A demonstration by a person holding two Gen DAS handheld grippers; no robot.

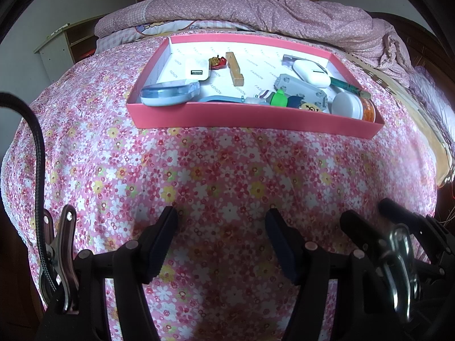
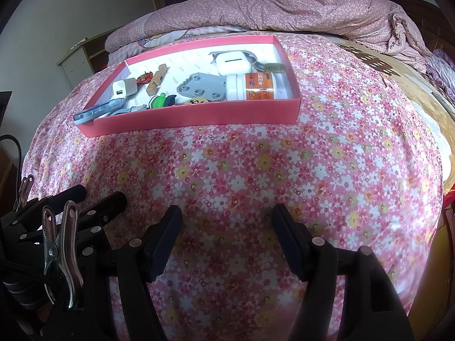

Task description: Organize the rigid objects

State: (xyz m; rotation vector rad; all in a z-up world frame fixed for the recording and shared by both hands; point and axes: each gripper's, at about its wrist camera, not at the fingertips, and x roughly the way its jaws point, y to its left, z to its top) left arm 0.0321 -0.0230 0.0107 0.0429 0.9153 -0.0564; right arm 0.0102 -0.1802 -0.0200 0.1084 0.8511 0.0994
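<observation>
Left claw [image 1: 221, 221]: you hold it low over the flowered bedspread [image 1: 216, 170], jaws standing apart with nothing between them.
Right claw [image 2: 227, 218]: the same on your other side, jaws parted and bare, well short of the box.
Pink box [image 1: 256, 118]: it sits on the bed beyond both claws, and every small rigid thing you can see lies inside it.
Box, left part: the white charger [image 1: 196, 69], the blue tape dispenser [image 1: 169, 92] against the near wall, a small red charm [image 1: 217, 61] and the wooden block [image 1: 234, 68].
Box, right part: the grey plate [image 1: 301, 88], the white earbud case [image 1: 311, 72], the orange-labelled bottle [image 2: 251, 86] lying on its side, and the green figure [image 1: 278, 98] in a crowded pile by the near wall.
Bedspread: no loose item shows on it in either view.
Done: the gathering looks finished, judging by how everything lies within the box walls.
Left: possibly nothing, or a tidier arrangement inside the box, since the right-hand pile overlaps; what lies under the grey plate you cannot make out from here.
Your position: both claws rest back from the box, touching none of the items.
</observation>
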